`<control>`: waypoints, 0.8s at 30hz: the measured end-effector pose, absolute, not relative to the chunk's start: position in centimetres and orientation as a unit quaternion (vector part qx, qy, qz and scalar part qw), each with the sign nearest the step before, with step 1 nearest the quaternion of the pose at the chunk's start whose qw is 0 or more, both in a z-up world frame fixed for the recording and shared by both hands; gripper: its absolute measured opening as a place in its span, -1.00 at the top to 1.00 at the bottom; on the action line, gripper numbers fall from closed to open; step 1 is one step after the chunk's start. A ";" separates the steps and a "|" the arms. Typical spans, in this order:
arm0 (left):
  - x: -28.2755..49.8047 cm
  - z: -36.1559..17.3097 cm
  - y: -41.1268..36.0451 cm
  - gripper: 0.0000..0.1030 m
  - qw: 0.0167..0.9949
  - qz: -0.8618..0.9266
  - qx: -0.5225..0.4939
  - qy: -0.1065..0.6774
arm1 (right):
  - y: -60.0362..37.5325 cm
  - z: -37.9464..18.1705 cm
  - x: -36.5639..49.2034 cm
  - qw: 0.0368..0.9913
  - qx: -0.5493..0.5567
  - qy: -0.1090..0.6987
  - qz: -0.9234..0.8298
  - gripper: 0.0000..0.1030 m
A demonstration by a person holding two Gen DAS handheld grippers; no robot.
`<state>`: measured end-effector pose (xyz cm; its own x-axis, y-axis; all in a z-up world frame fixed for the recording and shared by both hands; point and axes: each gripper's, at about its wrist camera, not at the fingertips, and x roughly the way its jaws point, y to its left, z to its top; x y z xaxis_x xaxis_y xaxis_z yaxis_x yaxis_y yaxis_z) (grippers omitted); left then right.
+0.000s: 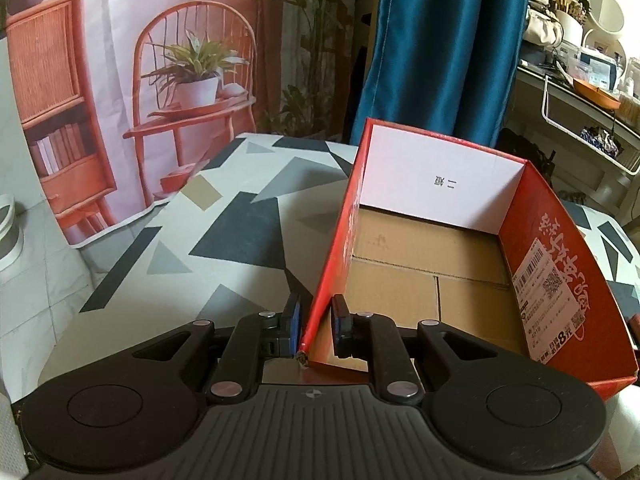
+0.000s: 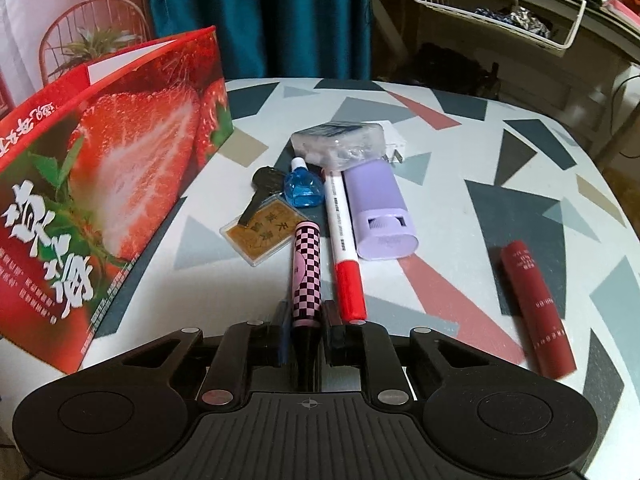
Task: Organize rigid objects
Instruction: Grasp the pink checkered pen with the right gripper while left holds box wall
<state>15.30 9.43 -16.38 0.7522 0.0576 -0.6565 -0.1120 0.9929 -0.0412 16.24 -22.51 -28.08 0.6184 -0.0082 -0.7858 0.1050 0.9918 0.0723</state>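
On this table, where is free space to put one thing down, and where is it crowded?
Free: the box floor, bare; the tablecloth left of the box; the strip between purple case and dark red tube. Crowded: the cluster around key, blue bottle and red-capped marker.

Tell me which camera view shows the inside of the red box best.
The left wrist view. It looks down into the red box and shows its bare cardboard floor and white end wall, with the left tool clamped on the near wall. The right wrist view shows only the box's strawberry-printed outside, not its inside.
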 end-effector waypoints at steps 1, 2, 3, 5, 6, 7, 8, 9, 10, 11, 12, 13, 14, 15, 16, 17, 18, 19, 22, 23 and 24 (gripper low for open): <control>15.4 -16.5 9.5 0.68 0.934 0.044 -0.041 0.352 | -22.5 -28.1 16.5 0.898 0.055 0.436 -0.032 0.70; 15.4 -16.6 9.5 0.68 0.933 0.043 -0.043 0.355 | -22.5 -28.1 16.8 0.897 0.054 0.437 -0.031 0.70; 15.4 -16.6 9.7 0.68 0.933 0.043 -0.045 0.355 | -22.5 -28.1 17.0 0.897 0.052 0.438 -0.030 0.70; 15.4 -16.7 9.8 0.68 0.933 0.041 -0.049 0.355 | -22.5 -28.1 17.4 0.896 0.048 0.441 -0.028 0.68; 15.4 -16.7 9.9 0.68 0.932 0.041 -0.051 0.355 | -22.5 -28.1 17.6 0.895 0.046 0.442 -0.025 0.66; 15.5 -16.7 9.9 0.68 0.932 0.040 -0.052 0.356 | -22.6 -28.1 17.8 0.895 0.046 0.444 -0.022 0.65; 15.5 -16.7 10.0 0.68 0.932 0.040 -0.053 0.356 | -22.6 -28.0 18.1 0.894 0.045 0.446 -0.020 0.65; 15.5 -16.7 10.0 0.68 0.932 0.040 -0.054 0.356 | -22.6 -28.0 18.3 0.893 0.041 0.448 -0.018 0.64; 15.6 -16.7 10.0 0.68 0.932 0.040 -0.055 0.356 | -22.6 -28.0 18.5 0.893 0.039 0.448 -0.018 0.64; 15.6 -16.7 10.0 0.68 0.932 0.039 -0.056 0.356 | -22.6 -28.0 18.7 0.893 0.039 0.448 -0.018 0.64; 15.6 -16.7 10.1 0.68 0.932 0.039 -0.057 0.357 | -22.6 -28.0 18.8 0.893 0.041 0.448 -0.019 0.64; 15.5 -16.7 10.1 0.68 0.931 0.038 -0.058 0.358 | -22.6 -28.0 18.9 0.893 0.042 0.448 -0.021 0.63; 15.5 -16.7 10.1 0.68 0.931 0.036 -0.060 0.359 | -22.5 -28.1 19.0 0.893 0.042 0.447 -0.022 0.63; 15.4 -16.7 10.2 0.68 0.930 0.035 -0.063 0.360 | -22.5 -28.1 19.1 0.893 0.042 0.447 -0.023 0.61; 15.4 -16.7 10.3 0.68 0.930 0.034 -0.065 0.360 | -22.4 -28.1 19.2 0.893 0.042 0.447 -0.024 0.61; 15.3 -16.7 10.3 0.68 0.930 0.033 -0.067 0.360 | -22.4 -28.1 19.2 0.894 0.043 0.446 -0.025 0.61; 15.3 -16.6 10.3 0.68 0.930 0.032 -0.067 0.359 | -22.4 -28.1 19.3 0.894 0.042 0.446 -0.025 0.61; 15.2 -16.6 10.3 0.68 0.930 0.032 -0.066 0.359 | -22.4 -28.1 19.3 0.894 0.042 0.446 -0.026 0.61; 15.1 -16.6 10.1 0.71 0.931 0.033 -0.065 0.358 | -22.3 -28.2 19.3 0.895 0.040 0.443 -0.029 0.64; 15.1 -16.6 10.1 0.72 0.931 0.033 -0.065 0.358 | -22.3 -28.2 19.3 0.895 0.039 0.442 -0.030 0.64; 15.0 -16.6 10.0 0.75 0.931 0.032 -0.066 0.357 | -22.3 -28.2 19.3 0.896 0.038 0.442 -0.030 0.64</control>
<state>15.03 10.04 -16.61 0.7428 0.0119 -0.6694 -0.1068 0.9891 -0.1010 19.29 -22.30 -28.24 0.6081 -0.0204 -0.7936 0.0877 0.9953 0.0416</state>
